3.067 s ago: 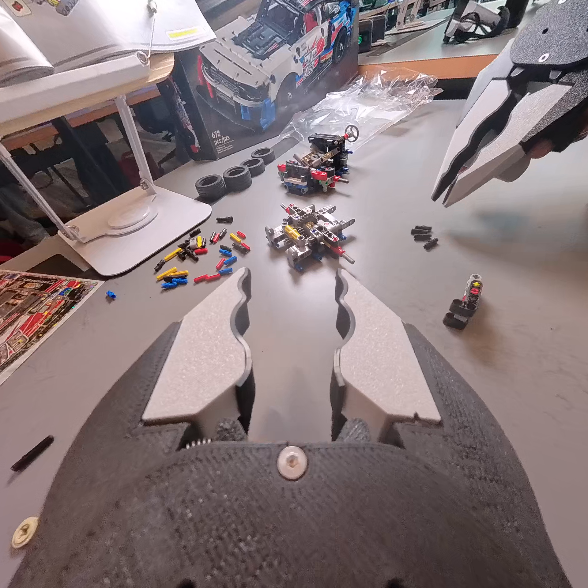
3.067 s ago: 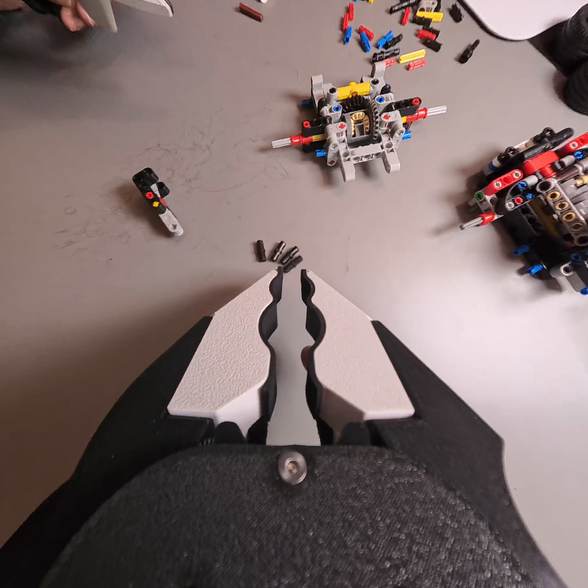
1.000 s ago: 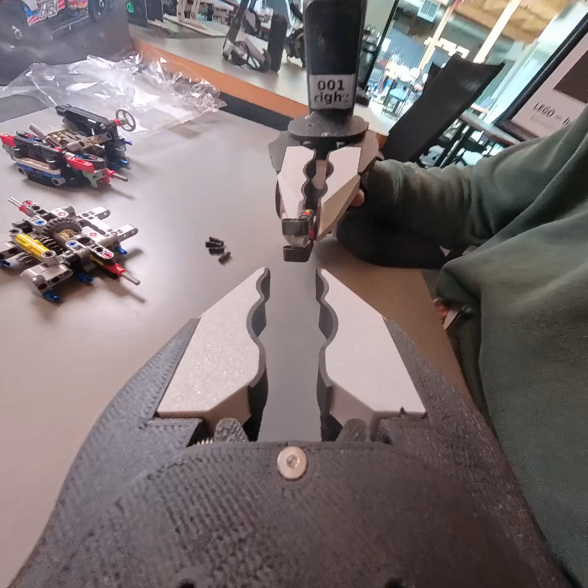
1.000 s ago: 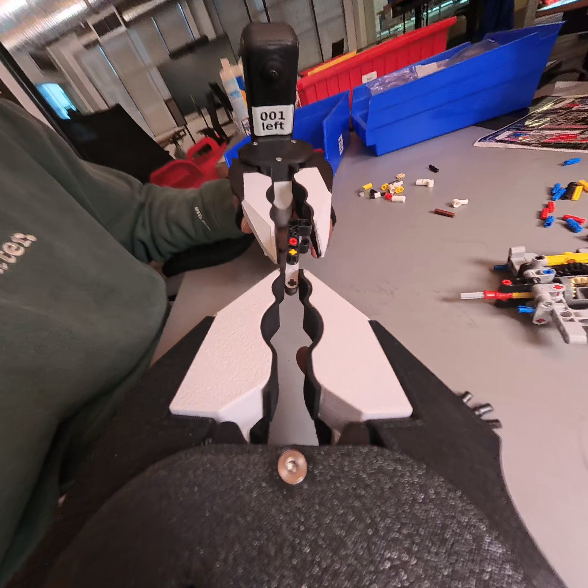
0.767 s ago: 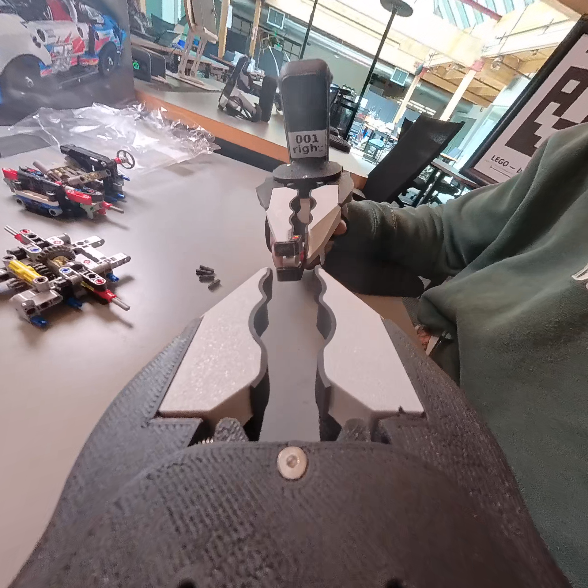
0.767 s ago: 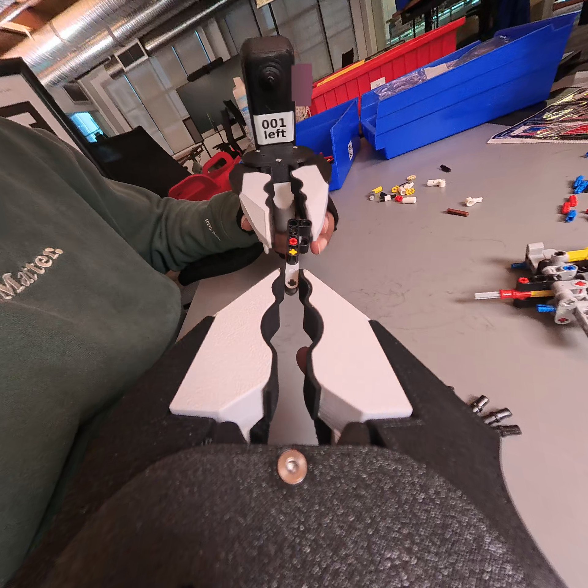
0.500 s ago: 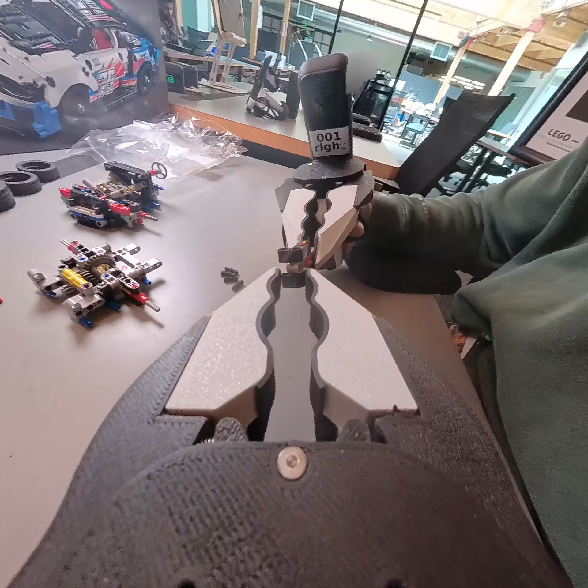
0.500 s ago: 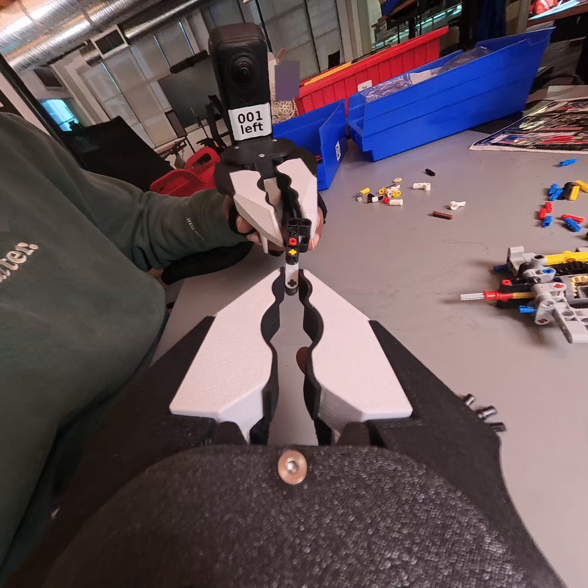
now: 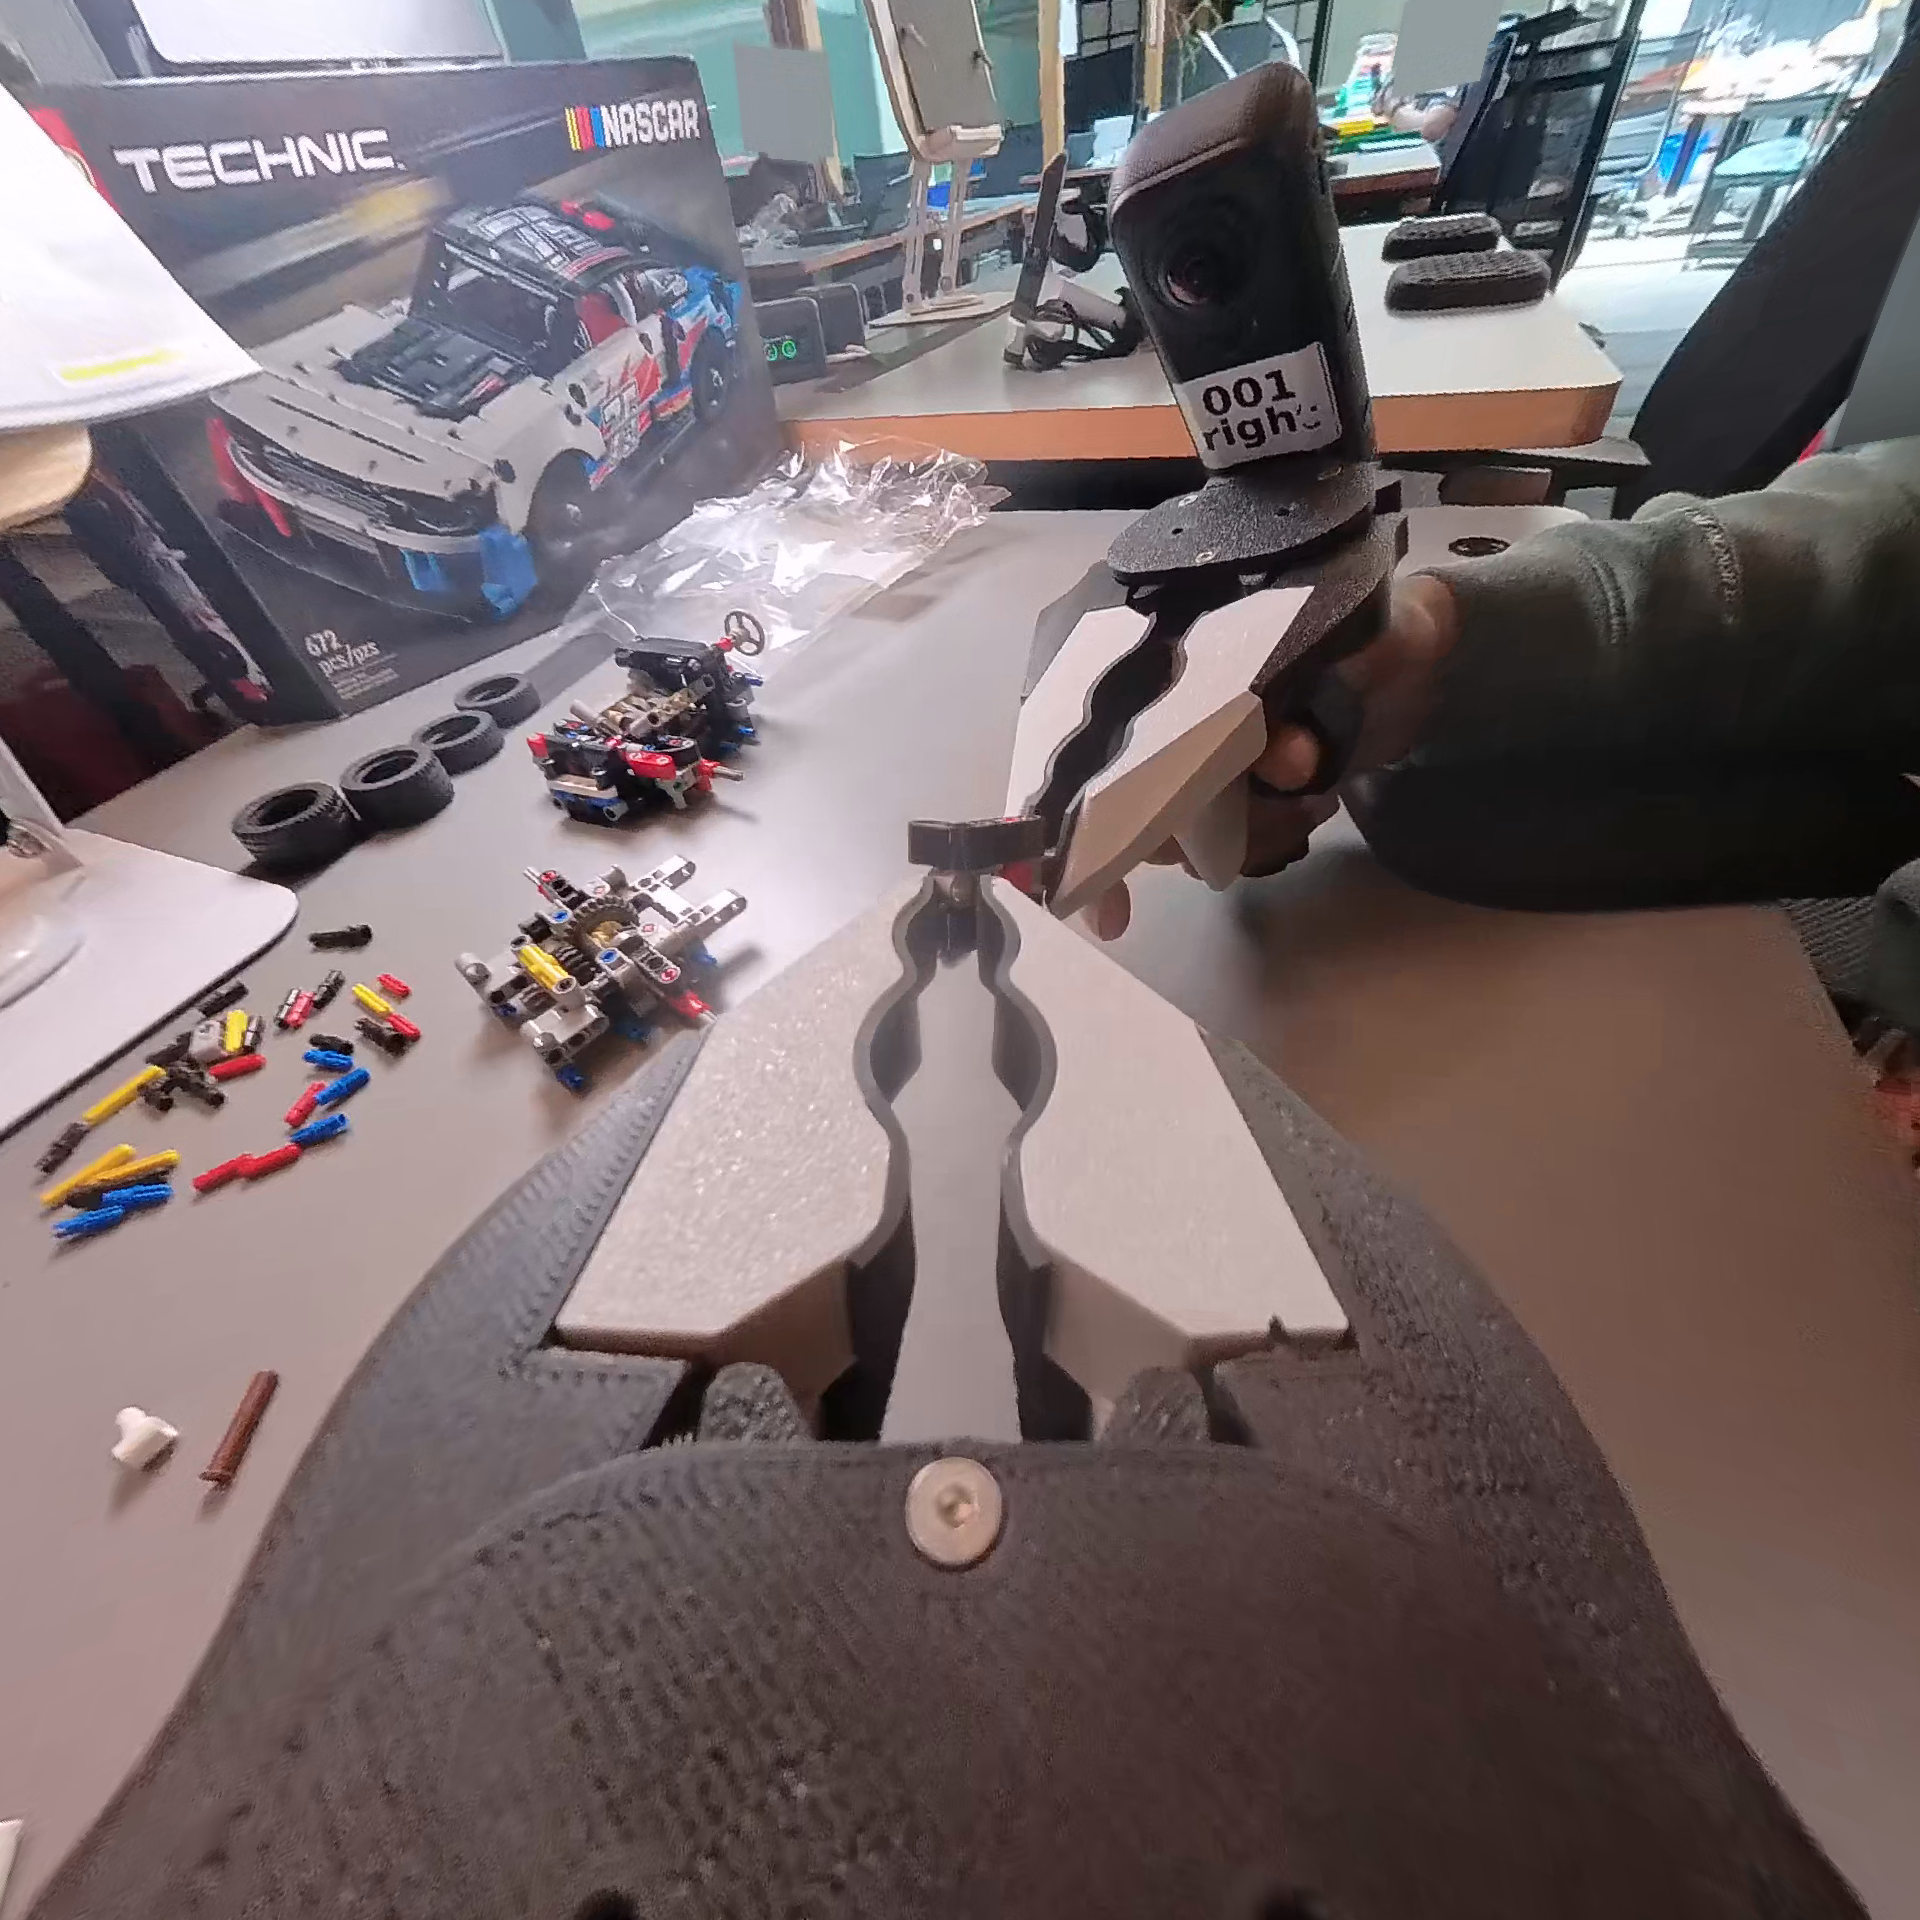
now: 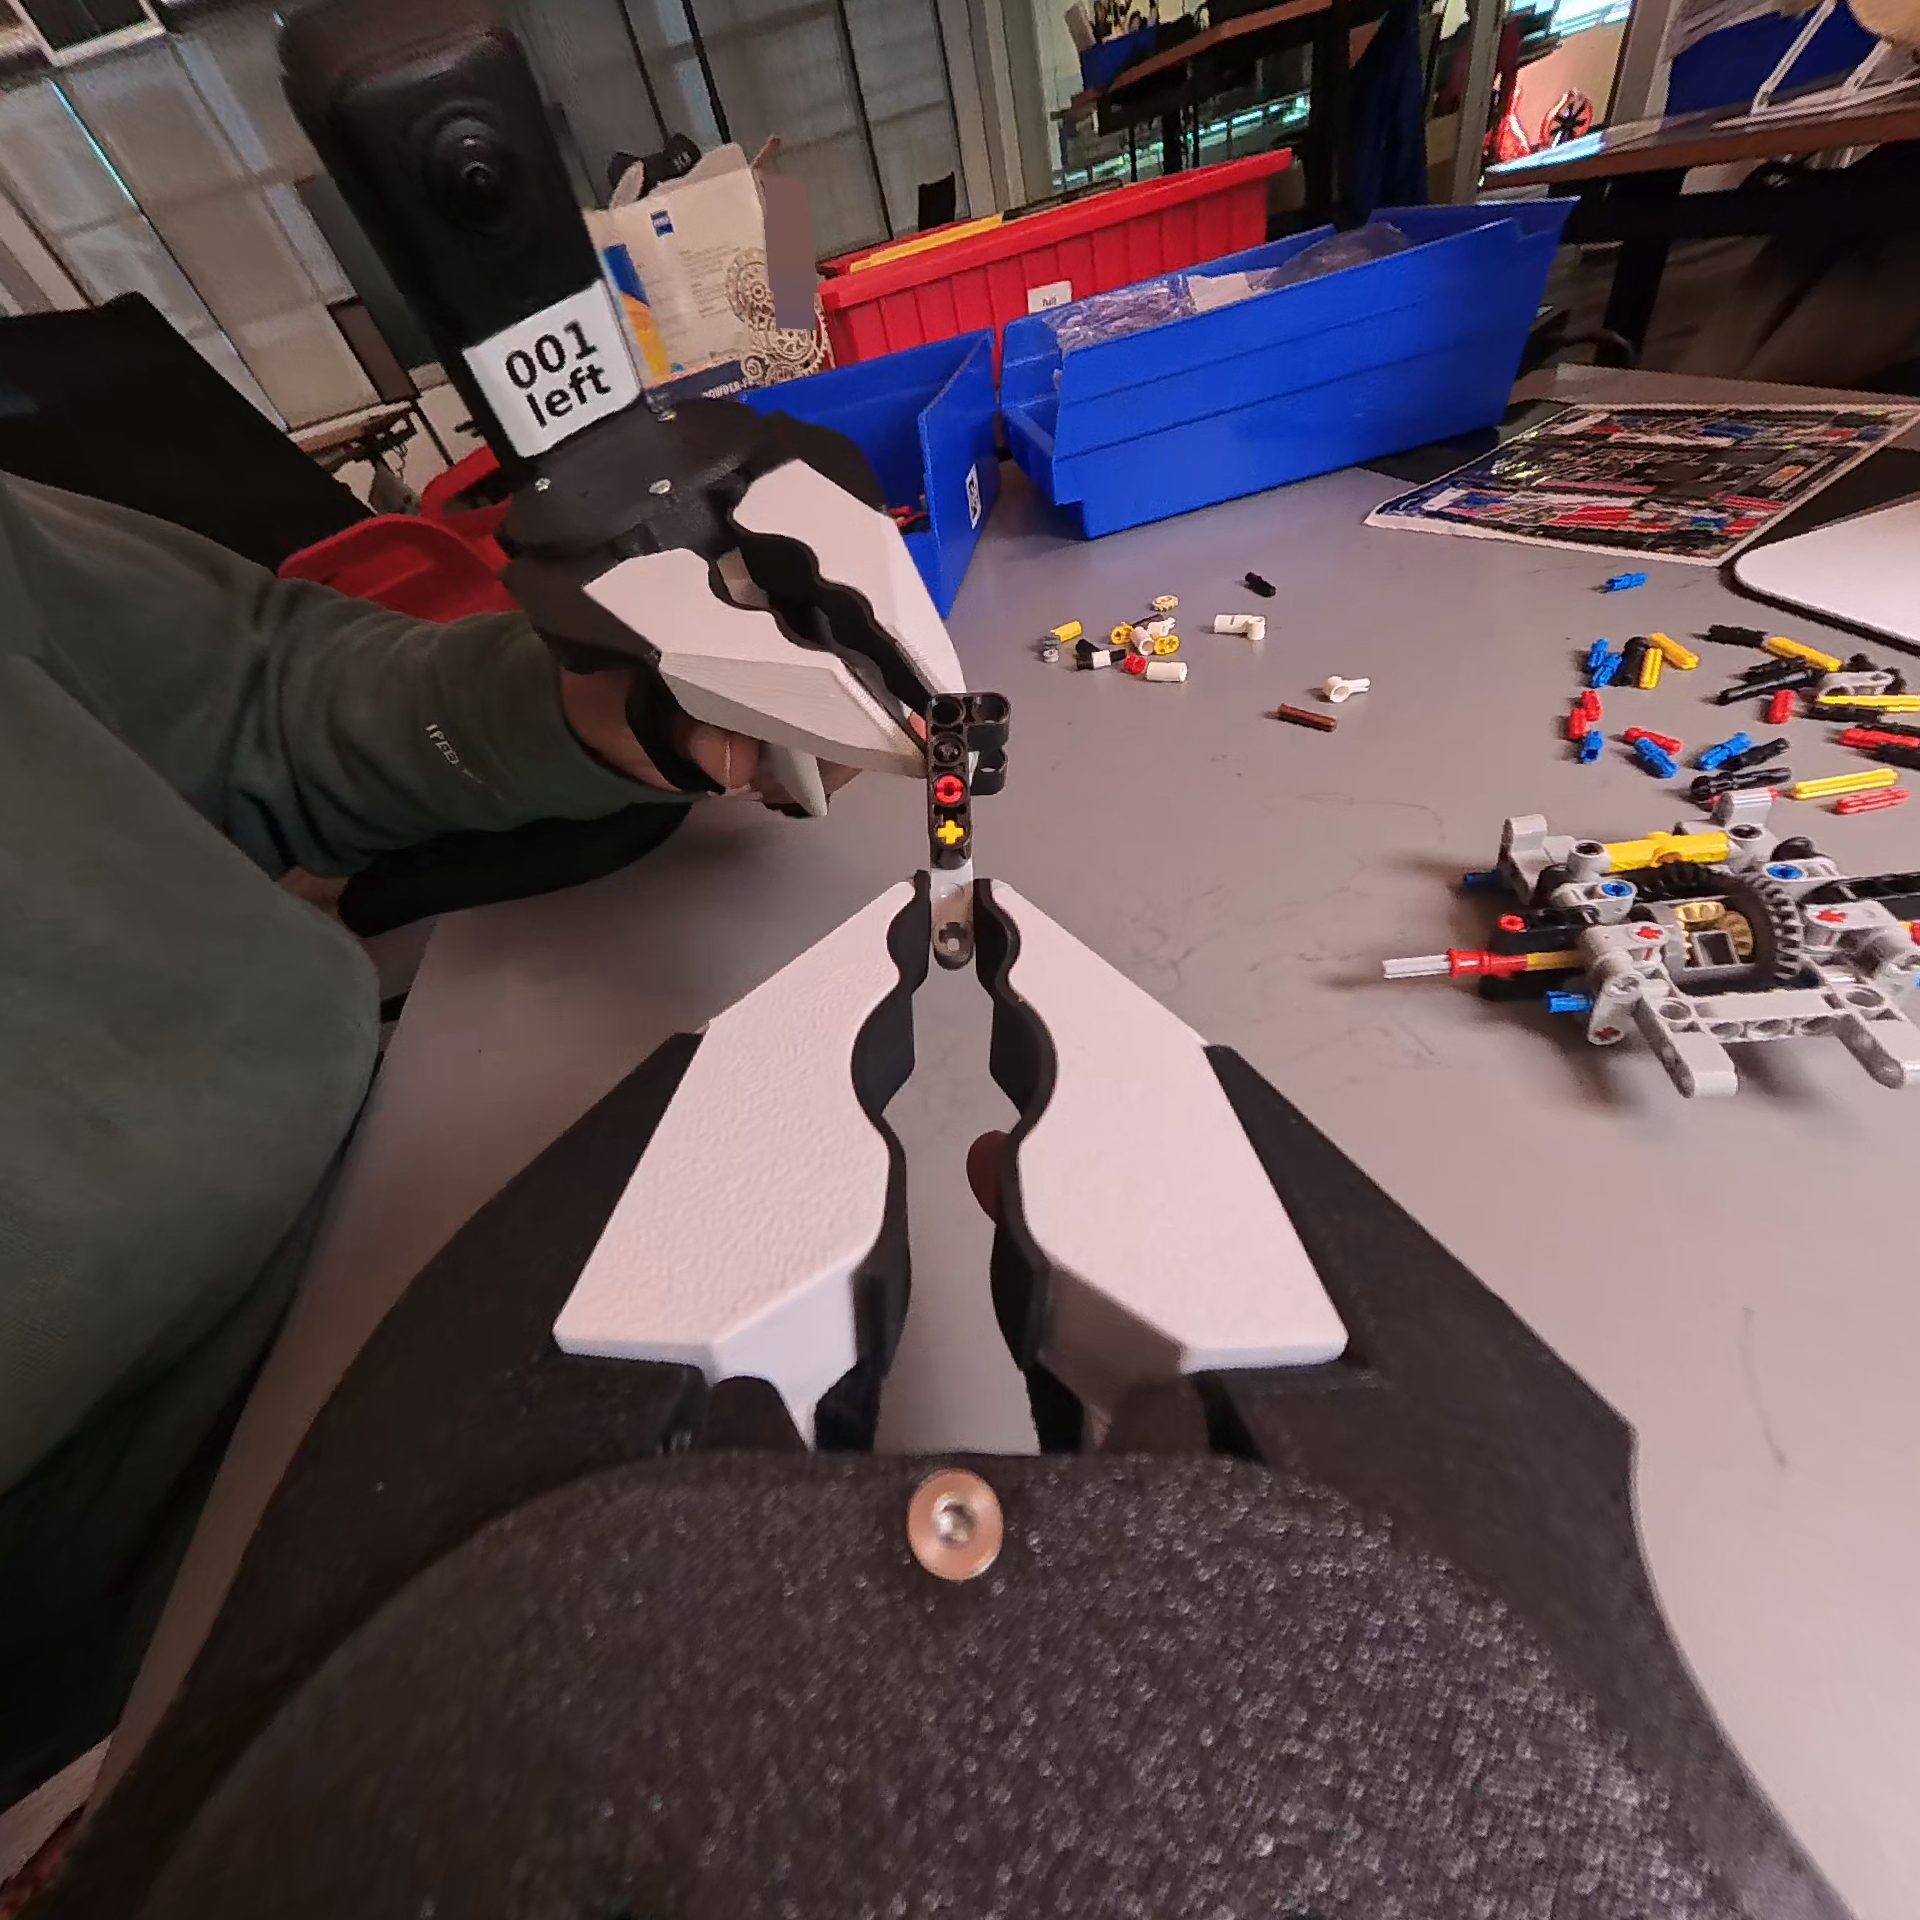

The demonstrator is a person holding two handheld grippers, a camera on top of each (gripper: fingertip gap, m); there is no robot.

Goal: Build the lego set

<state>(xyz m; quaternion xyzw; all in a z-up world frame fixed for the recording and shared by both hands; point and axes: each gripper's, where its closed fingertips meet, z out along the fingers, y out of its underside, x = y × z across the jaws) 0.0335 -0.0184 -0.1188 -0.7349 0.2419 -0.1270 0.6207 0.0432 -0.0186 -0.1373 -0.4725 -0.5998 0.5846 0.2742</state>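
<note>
My right gripper [image 10: 951, 899] pinches the grey end of a small black beam assembly [image 10: 954, 790]; my left gripper [image 9: 954, 902] clamps its far end (above the table [image 10: 1299, 1195]).

Plastic, print grain and a matt tabletop

Grainy matt fingers [image 10: 1132, 1122] grip a glossy plastic brick piece [image 10: 953, 821]; smooth matt grey table [image 10: 1299, 1226], crinkly clear plastic bag [image 9: 800, 540] at its far edge.

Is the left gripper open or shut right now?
Shut: the left gripper has its fingertips closed on the black end of a small brick piece.
</note>
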